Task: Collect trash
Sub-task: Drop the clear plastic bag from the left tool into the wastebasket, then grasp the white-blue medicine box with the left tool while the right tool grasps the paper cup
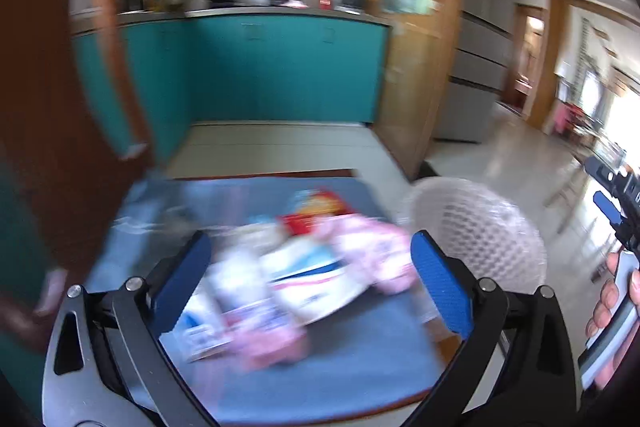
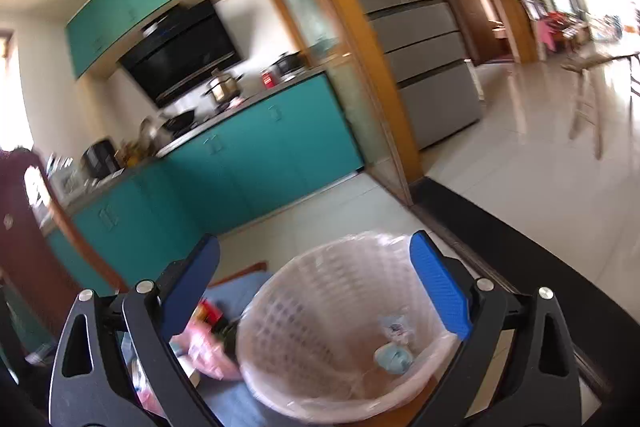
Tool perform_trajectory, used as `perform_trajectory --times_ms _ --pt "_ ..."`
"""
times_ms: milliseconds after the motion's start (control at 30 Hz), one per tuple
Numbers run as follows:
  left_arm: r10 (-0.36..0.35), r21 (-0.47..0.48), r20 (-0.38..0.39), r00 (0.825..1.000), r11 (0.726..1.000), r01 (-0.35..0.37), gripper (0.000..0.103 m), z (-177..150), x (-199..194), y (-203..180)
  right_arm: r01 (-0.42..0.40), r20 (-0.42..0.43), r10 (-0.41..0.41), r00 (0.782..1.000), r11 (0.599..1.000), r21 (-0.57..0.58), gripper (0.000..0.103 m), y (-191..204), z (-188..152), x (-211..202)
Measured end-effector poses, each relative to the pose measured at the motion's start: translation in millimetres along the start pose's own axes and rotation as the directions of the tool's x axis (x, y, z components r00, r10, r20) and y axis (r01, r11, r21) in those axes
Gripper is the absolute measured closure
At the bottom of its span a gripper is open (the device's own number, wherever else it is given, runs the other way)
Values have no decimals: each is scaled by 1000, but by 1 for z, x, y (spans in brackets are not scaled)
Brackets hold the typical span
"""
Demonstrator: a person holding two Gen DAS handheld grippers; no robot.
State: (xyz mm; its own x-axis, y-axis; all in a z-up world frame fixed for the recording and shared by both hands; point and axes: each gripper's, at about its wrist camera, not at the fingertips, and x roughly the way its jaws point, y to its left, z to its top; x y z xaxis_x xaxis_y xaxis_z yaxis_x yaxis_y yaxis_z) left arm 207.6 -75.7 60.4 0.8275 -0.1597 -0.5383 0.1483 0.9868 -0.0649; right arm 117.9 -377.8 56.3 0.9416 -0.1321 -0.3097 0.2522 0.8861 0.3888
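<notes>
Trash (image 1: 304, 267) lies heaped on the blue mat (image 1: 340, 359) just ahead of my left gripper (image 1: 310, 279), whose blue pads stand wide apart with nothing pressed between them; the pile of pink, white and red wrappers shows through the gap but sits beyond the fingertips, untouched. Blur keeps me from telling the wrappers apart. My right gripper (image 2: 316, 287) is likewise spread wide and empty, poised over the white mesh bin (image 2: 280, 367), which stands on the floor just beside the mat's edge. I judge the bin is set that close so each piece needs only a short carry from pile to rim. A clear liner drapes over its rim, and a crumpled wrapper (image 2: 394, 331) and a pale blue scrap (image 2: 392, 357) already rest at the bottom, so some collecting is done while most of the heap waits. From the left view, a hand (image 1: 612, 307) grips the right gripper's handle beyond the bin.
</notes>
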Motion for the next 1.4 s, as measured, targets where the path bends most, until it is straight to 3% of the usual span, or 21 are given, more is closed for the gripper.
perform_trajectory --times_ms 200,400,833,1400 --pt "86 -78 23 996 993 -84 4 -36 -44 67 -126 -128 103 986 975 -182 9 72 -39 -2" --pt "45 -54 -48 998 997 -48 4 -67 -34 78 -155 -190 104 976 948 -278 9 108 -68 -8" --pt "8 -3 -86 996 1000 -9 4 -80 -25 67 -179 -236 106 966 933 -311 9 133 -86 4" --pt "19 -4 -98 995 1000 -19 4 -81 -19 63 -173 -238 98 966 932 -318 9 126 -86 3"
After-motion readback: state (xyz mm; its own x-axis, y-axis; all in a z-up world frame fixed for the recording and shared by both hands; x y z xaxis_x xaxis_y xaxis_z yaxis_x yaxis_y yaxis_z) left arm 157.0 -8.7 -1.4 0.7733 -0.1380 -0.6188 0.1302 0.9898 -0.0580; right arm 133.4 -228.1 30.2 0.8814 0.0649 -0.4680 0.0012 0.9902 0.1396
